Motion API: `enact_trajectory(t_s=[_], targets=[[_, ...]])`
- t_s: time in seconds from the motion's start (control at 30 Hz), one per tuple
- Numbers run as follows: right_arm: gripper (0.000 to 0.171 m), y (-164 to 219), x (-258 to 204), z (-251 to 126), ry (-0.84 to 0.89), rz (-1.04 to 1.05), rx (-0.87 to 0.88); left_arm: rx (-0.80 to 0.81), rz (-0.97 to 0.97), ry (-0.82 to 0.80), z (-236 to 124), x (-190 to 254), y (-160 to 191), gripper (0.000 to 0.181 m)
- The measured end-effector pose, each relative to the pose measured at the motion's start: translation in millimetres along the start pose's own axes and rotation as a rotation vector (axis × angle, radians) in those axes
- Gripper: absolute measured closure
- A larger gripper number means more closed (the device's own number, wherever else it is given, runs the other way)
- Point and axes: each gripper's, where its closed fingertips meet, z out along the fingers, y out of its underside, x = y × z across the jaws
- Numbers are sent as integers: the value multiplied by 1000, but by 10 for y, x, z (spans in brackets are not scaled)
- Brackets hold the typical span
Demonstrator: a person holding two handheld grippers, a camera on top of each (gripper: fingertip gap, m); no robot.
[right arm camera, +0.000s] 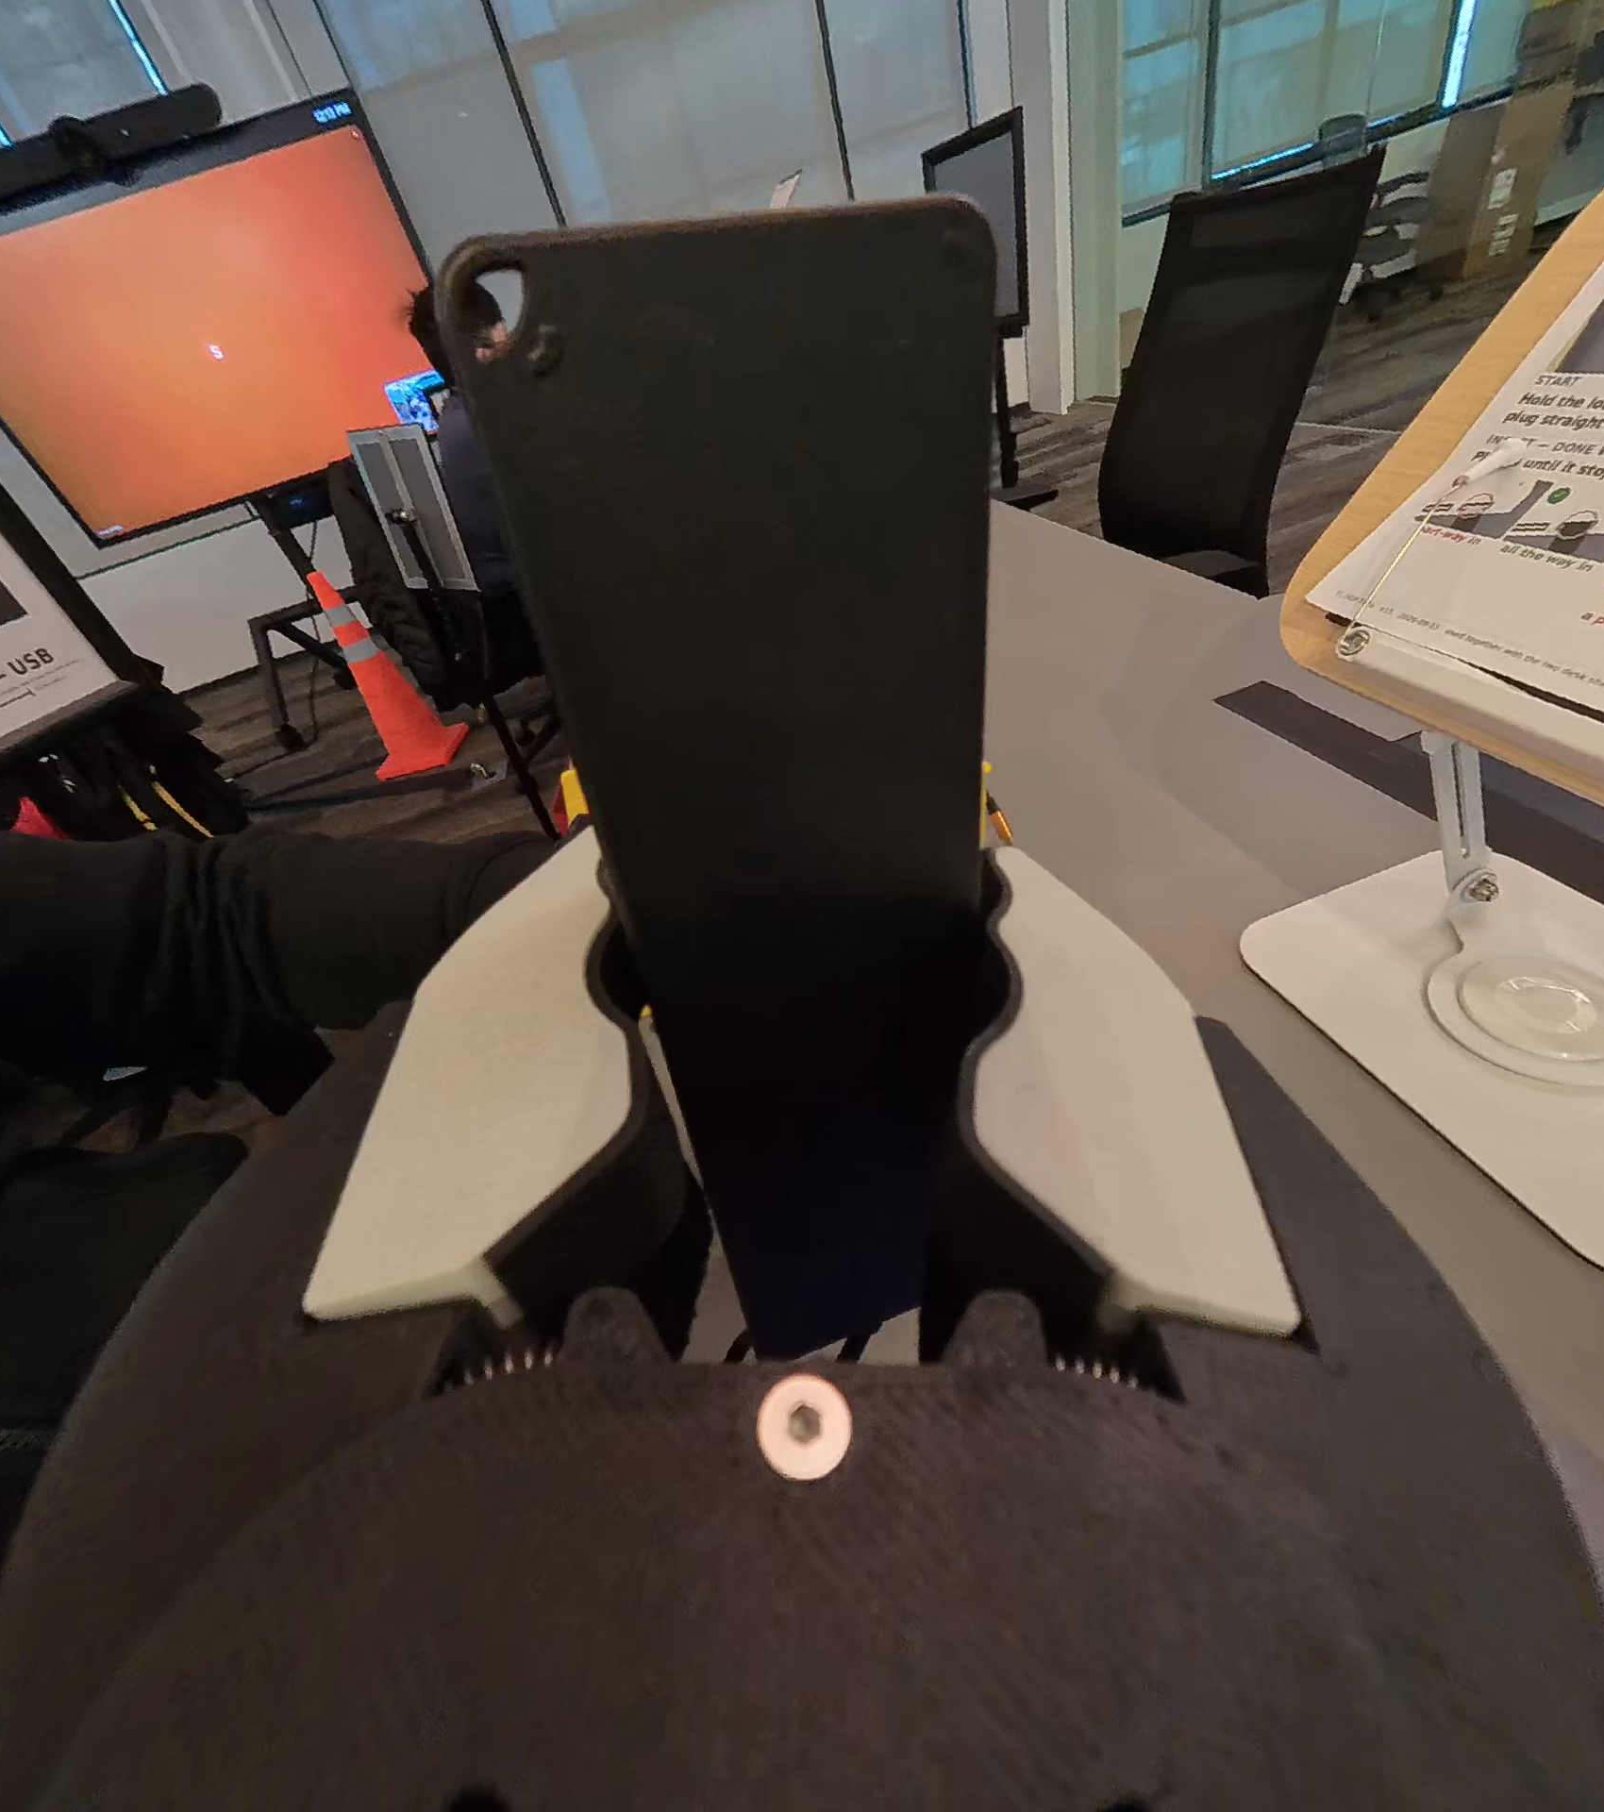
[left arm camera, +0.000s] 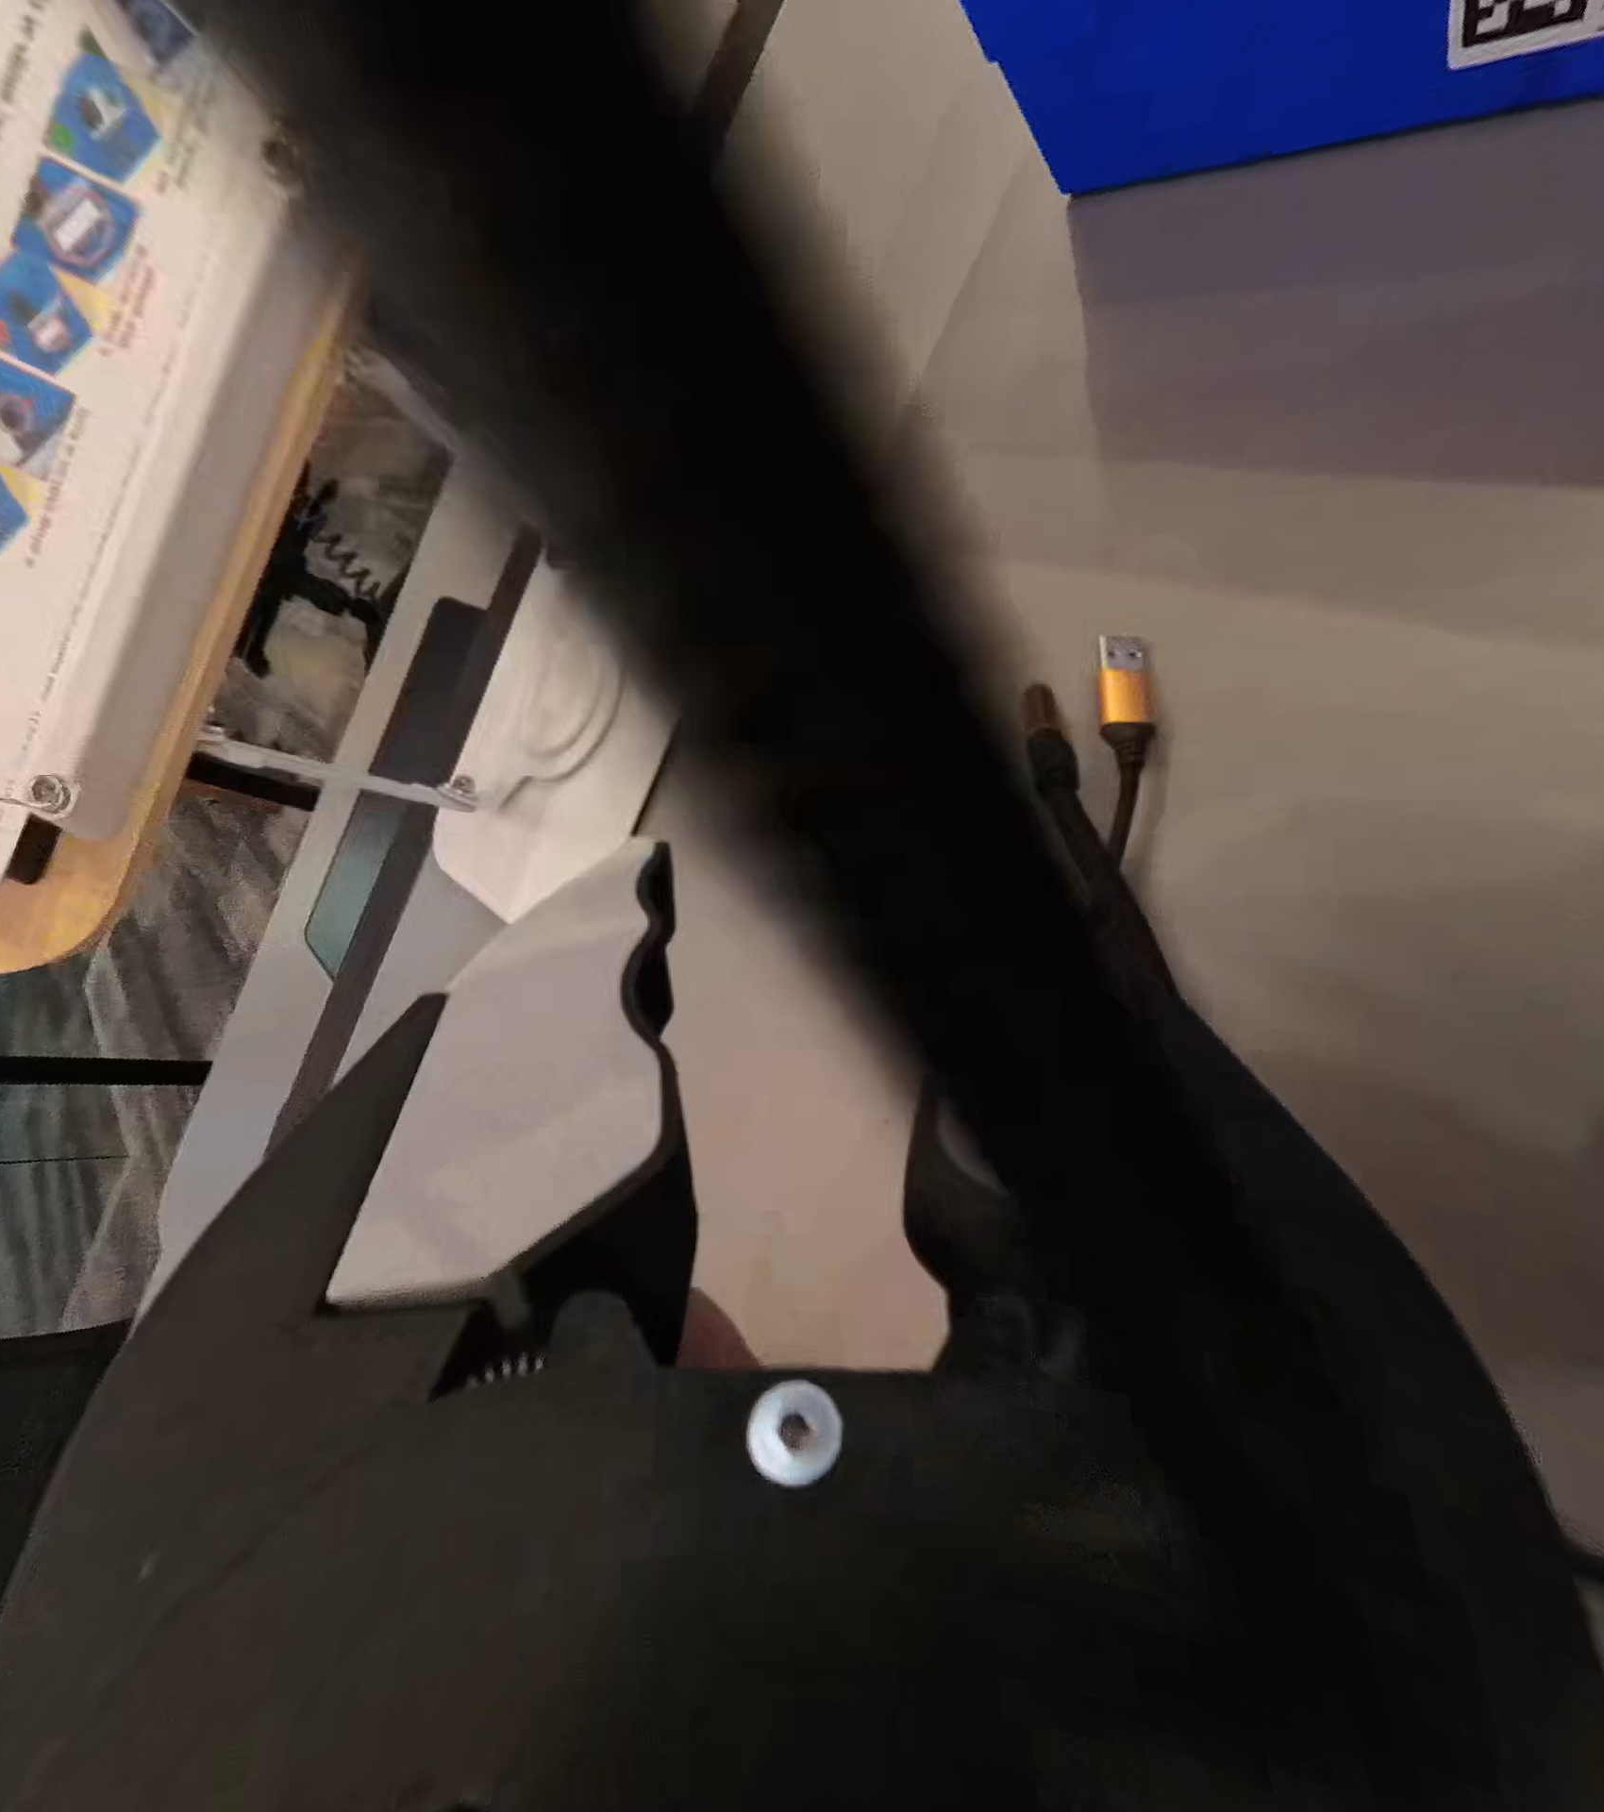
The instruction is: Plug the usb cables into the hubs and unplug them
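My right gripper (right arm camera: 793, 882) is shut on a flat black plate (right arm camera: 739, 549) with a hole in its top corner, held upright; it hides most of what lies behind it. In the left wrist view a broad blurred black bar (left arm camera: 680, 490) crosses the frame and covers the right finger. My left gripper (left arm camera: 783, 990) has its jaws apart with bare table between them. An orange USB plug (left arm camera: 1124, 686) and a darker plug (left arm camera: 1041, 711) lie side by side on the grey table (left arm camera: 1367, 882), their cables running back under the black bar. No hub shows clearly.
A blue box (left arm camera: 1318, 88) with a black-and-white marker stands at the table's far edge. A wooden document stand with printed sheets (right arm camera: 1514, 549) on a white base (right arm camera: 1465, 1079) is at the right. A black sleeve (right arm camera: 141, 941) reaches in from the left. Beyond are an orange screen, a traffic cone and chairs. Spacing between my two grippers at the tips: around 20 cm.
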Motion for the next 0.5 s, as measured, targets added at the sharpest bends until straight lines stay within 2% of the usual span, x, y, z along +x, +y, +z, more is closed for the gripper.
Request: enact_trajectory(t_s=[0.13, 0.33, 0.5], targets=[[107, -37, -148, 2, -119, 8, 38, 144, -138, 98, -203, -61, -225, 128], [106, -61, -495, 53, -406, 42, 115, 548, -494, 578, -844, 42, -855, 121], [106, 30, -757, 234, -594, 68, 132, 670, -488, 855, -1186, 399, -1138, 116]])
